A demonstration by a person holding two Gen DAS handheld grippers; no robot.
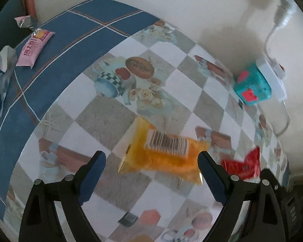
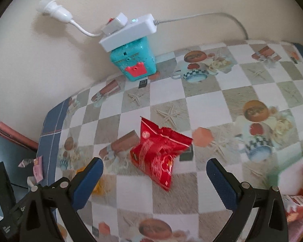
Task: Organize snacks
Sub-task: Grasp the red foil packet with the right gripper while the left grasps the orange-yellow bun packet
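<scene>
— What does the room look like?
— A plain cream wall [image 2: 50,64] runs behind the table [image 2: 212,92]. Its cloth is checkered white and grey, printed with cups, roses and starfish, with a dark blue border [image 1: 56,56] at the left.

— Anything against the wall?
— At the far edge, a white power strip [image 2: 129,33] lies on top of a teal box [image 2: 134,63]; 1 white cable [image 2: 212,16] trails right. Soft shadows fall on the wall.
</scene>
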